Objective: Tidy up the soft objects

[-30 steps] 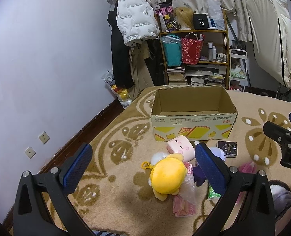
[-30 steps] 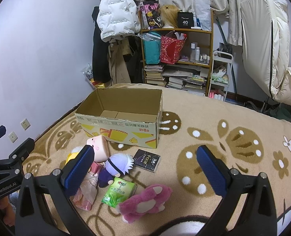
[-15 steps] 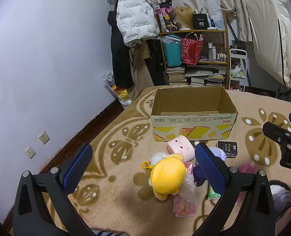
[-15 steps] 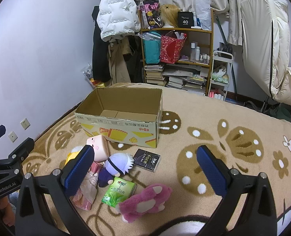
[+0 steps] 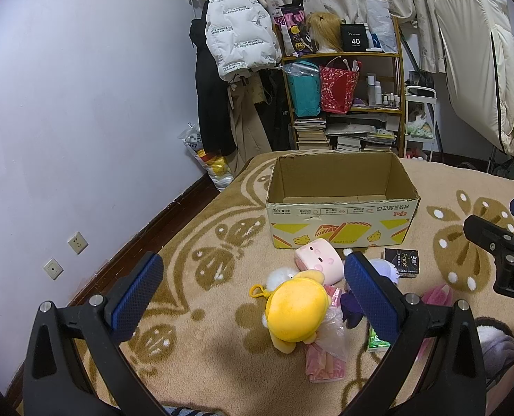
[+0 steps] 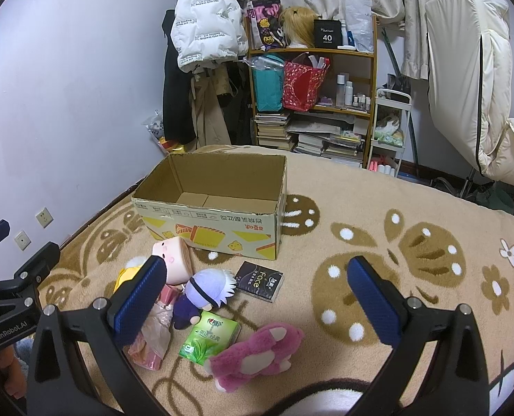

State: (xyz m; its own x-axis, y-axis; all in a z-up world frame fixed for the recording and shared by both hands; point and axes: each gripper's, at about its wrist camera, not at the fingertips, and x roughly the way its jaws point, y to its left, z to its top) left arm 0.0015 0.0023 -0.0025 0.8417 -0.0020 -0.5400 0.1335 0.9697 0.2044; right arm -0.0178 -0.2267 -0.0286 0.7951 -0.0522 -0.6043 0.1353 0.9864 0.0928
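Both claws gape wide and hold nothing: left gripper [image 5: 251, 291], right gripper [image 6: 257, 293]. Toys [image 6: 206, 289] lie at 6 o'clock of the box [image 6: 219, 223]. Plush may squash and slip out of a shallow pinch.

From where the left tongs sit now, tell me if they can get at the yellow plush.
Probably yes. The left tongs are open, and the yellow plush lies between them on top of the pile, uncovered.

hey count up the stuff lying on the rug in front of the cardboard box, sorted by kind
Plush toys: 4 — yellow, pink cylinder, purple doll, magenta
Tissue packs: 2 — black, green
Pink plastic-wrapped packet: 1
Total: 7
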